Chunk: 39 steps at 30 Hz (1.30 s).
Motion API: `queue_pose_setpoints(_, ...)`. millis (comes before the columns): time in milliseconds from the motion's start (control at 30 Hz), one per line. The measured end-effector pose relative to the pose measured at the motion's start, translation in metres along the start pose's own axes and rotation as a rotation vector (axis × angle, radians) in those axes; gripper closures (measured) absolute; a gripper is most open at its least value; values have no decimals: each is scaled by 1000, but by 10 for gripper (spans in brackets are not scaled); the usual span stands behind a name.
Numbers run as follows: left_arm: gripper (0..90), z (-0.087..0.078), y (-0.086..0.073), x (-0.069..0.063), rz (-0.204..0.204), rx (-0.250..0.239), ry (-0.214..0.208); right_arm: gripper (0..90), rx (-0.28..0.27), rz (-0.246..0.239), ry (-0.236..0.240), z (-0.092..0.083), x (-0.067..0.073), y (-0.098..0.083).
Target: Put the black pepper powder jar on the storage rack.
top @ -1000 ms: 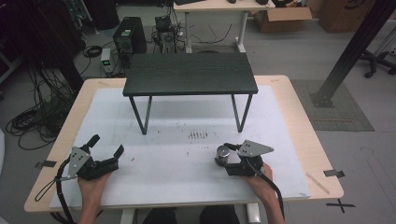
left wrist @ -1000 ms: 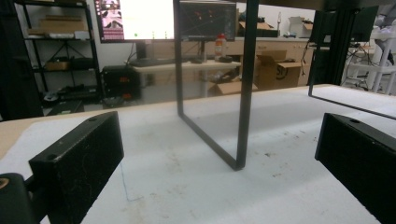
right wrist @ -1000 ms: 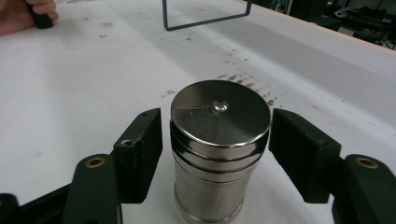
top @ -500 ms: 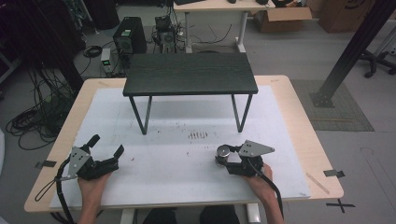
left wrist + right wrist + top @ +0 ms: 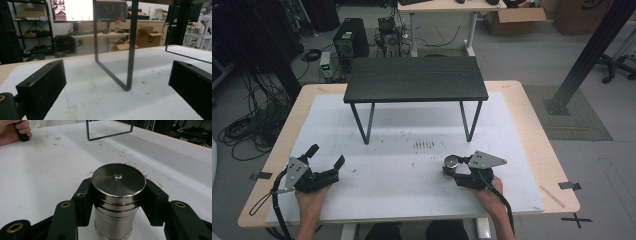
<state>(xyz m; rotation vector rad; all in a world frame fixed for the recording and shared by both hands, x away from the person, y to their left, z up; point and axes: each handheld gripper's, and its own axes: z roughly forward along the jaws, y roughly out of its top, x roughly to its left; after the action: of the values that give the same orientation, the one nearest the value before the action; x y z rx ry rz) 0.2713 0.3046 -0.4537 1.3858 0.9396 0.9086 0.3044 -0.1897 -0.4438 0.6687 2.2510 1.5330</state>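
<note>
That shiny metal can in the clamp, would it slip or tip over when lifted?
The steel canister looks polished, so it may slide in the right gripper, whose pads clamp it just under the lid. It is probably stiff. Upright on a flat base, it likely stands steady.

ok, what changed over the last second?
The right gripper has just been closing its jaws and is now shut on the steel canister, which stands upright on the white mat. Both hands stayed put; the left gripper is open as before, and the black stand is unmoved.
</note>
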Motion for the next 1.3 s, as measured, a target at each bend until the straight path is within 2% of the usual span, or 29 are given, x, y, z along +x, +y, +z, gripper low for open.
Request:
queue_pose_setpoints(700,16,0,0,0,0,0,0,489,-20,-5,-23,-1,2,-2)
queue_pose_setpoints(867,17,0,0,0,0,0,0,489,-20,7,-27,-4,1,-1)
queue_pose_setpoints(1300,18,0,0,0,0,1,0,490,-37,22,-37,-12,2,19)
